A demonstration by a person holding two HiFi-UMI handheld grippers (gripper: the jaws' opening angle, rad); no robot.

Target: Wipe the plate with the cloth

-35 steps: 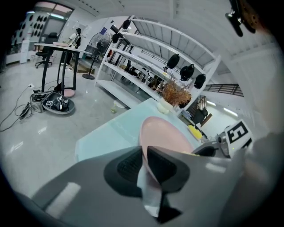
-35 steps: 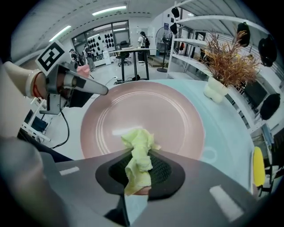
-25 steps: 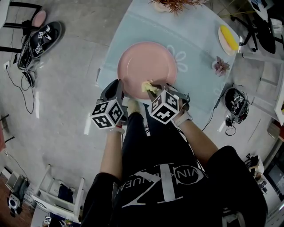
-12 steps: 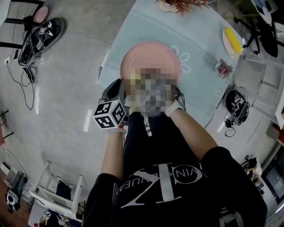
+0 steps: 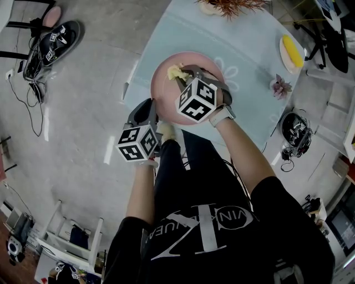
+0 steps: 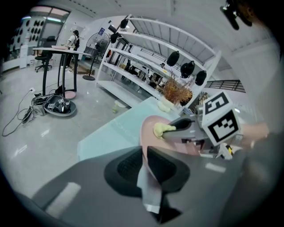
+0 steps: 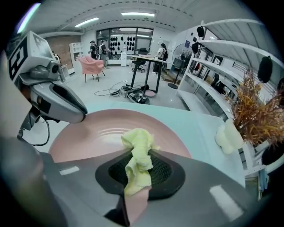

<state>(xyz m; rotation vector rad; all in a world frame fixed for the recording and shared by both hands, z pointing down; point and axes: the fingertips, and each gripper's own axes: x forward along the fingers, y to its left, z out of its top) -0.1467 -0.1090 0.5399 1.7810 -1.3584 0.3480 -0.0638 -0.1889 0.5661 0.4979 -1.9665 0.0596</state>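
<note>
A pink plate [image 5: 166,89] lies on the pale glass table [image 5: 249,50]. My left gripper [image 5: 148,111] is shut on the plate's near-left rim; in the left gripper view the pink rim [image 6: 148,133] runs between the left gripper [image 6: 146,155] pads. My right gripper [image 5: 180,71] is shut on a crumpled yellow cloth [image 5: 175,72], which rests on the plate's far-left part. In the right gripper view the cloth [image 7: 137,155] bunches up out of the right gripper [image 7: 137,170] over the plate [image 7: 97,133]. The left gripper [image 7: 57,104] shows at the left there.
A small dish with a yellow item [image 5: 291,49] and a small succulent [image 5: 276,84] sit on the table's right side. A dried plant [image 5: 227,5] stands at the far edge. Cables and spare grippers [image 5: 52,44] lie on the floor at left.
The right gripper has carried the cloth from the plate's near edge across to its far-left part. The left gripper has stayed on the rim.
</note>
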